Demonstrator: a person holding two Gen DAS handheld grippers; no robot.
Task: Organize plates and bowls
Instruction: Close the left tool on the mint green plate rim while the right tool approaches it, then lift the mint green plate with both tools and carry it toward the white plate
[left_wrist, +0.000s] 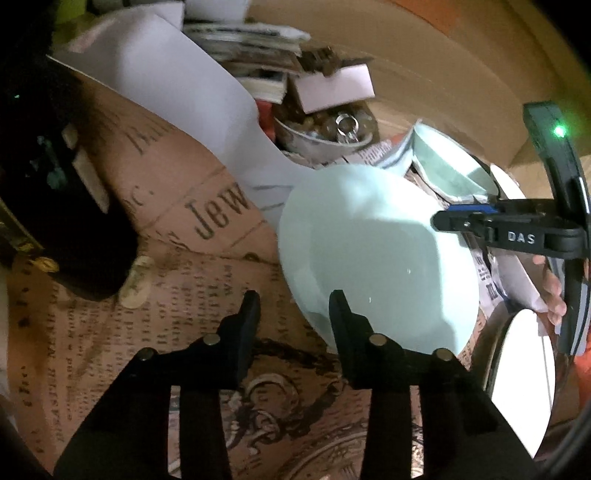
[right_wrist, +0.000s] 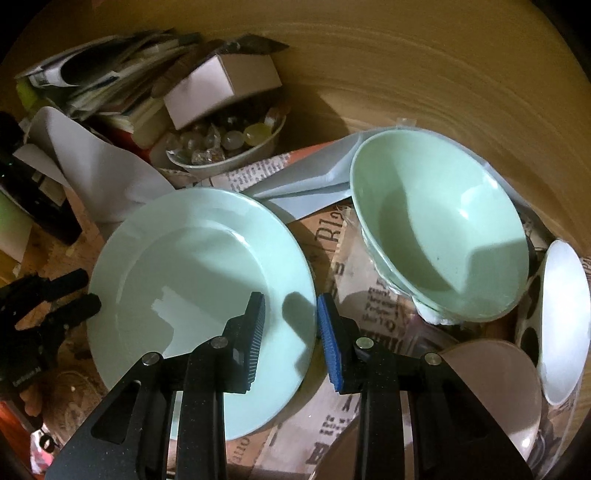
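The pale green plate (right_wrist: 201, 291), glossy, round and broad-rimmed, lies flat on the newsprint-patterned covering (left_wrist: 177, 280), and the right gripper (right_wrist: 291, 332) straddles the plate's right rim, jaws narrow, ribbed black pad over the plate and blue pad just off its edge, whether they press it I cannot tell. Right of the plate stands a smooth, deep green bowl (right_wrist: 439, 225), tilted; on the plate's left side, the left gripper (left_wrist: 293, 306) is partly open, one matte black finger (left_wrist: 341, 314) over the plate's rim, the other over the paper, nothing held
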